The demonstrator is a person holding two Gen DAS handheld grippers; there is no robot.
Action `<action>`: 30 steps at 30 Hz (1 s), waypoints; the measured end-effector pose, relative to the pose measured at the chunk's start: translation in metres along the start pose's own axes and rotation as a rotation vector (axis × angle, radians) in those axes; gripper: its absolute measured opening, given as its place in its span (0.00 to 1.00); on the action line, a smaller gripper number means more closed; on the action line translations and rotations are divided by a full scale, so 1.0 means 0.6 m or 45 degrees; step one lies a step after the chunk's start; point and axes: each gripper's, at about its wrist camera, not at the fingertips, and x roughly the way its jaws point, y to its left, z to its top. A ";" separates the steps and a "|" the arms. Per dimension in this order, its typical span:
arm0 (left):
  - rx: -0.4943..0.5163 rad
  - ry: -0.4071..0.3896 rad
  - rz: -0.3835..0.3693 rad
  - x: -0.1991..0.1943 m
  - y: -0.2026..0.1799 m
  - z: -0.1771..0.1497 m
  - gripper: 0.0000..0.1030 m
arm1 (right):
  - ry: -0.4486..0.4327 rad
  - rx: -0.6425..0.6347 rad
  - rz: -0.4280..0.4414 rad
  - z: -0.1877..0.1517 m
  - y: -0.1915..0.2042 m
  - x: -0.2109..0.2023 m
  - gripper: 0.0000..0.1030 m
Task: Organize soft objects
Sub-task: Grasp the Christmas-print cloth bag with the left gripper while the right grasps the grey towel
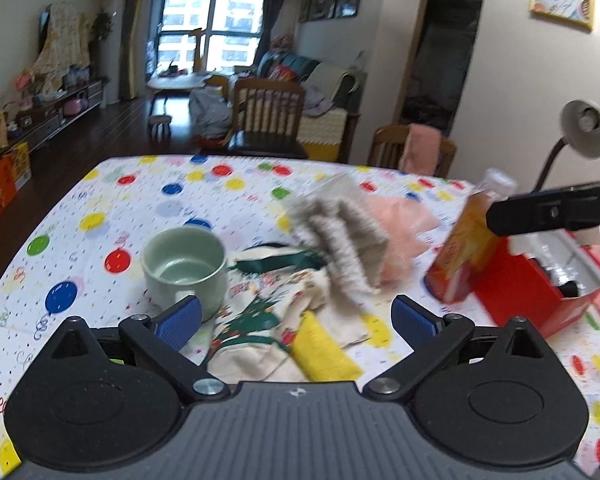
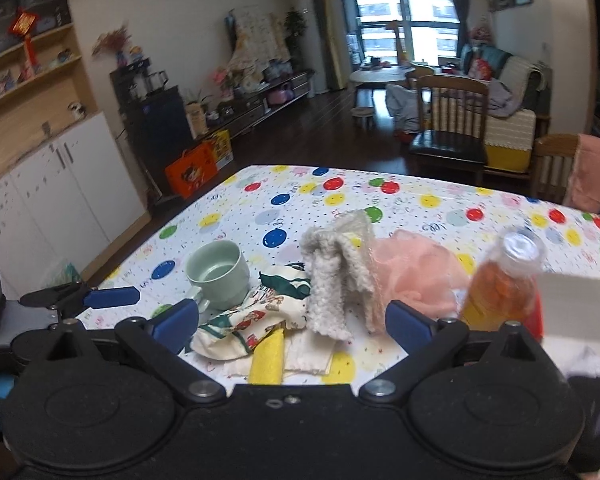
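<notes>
On the bench (image 1: 100,216), under its balloon-print cloth, the soft things lay heaped in the middle. Furthest left stood a pale green mug (image 1: 184,266), hard and no part of the job, touching the edge of the printed cloth bag (image 1: 260,312). Just right of that lay a yellow sponge (image 1: 323,354) at the near edge of the pile, then a grey fleecy cloth (image 1: 339,236) standing up in folds, with a pink mesh puff (image 1: 399,232) behind it on the right. Further right stood an orange drink bottle (image 2: 503,284) beside a red box (image 1: 535,292).

The left gripper (image 1: 296,322) hovered low over the near side of the heap, its jaws wide apart and holding nothing. The right gripper (image 2: 292,322) hung level alongside it, jaws likewise spread and empty.

To my eye the sensible course was to take the topmost piece first, pinching the fleecy cloth by a fold, and keep well clear of the mug and the bottle, which could easily tip.
</notes>
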 end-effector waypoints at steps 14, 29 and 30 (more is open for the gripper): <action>-0.052 0.145 0.137 0.112 0.038 -0.027 0.99 | 0.076 -0.193 0.009 0.066 -0.004 0.179 0.88; -0.199 0.249 0.093 0.170 0.068 -0.048 0.95 | 0.227 -0.213 -0.055 0.063 -0.032 0.299 0.73; -0.210 0.257 0.083 0.173 0.069 -0.049 0.93 | 0.230 -0.212 -0.056 0.061 -0.032 0.300 0.71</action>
